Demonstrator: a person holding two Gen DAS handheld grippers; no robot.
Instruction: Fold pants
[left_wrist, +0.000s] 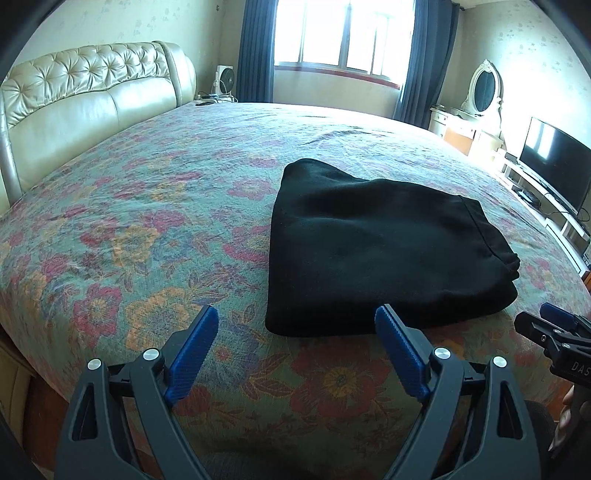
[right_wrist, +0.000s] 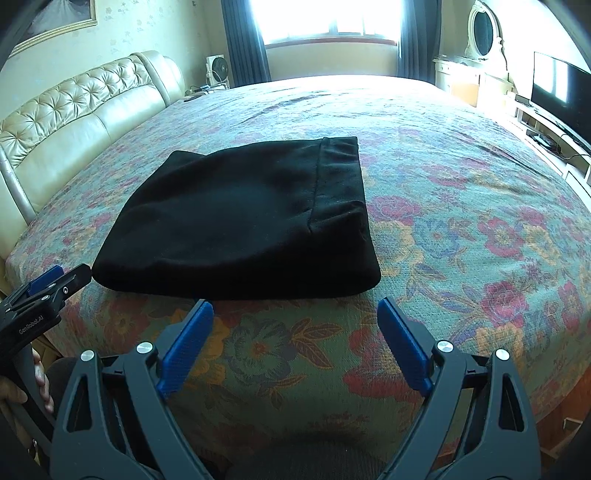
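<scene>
Floral-covered bed, bearing black pants folded into a compact stack near its front edge. Left gripper and right gripper, jaws spread wide and empty, poised just short of the pants without contact.

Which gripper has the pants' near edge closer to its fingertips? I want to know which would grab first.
Roughly level, neither touching. The left gripper has its right fingertip overlapping the pants; the right gripper sits just short.
</scene>
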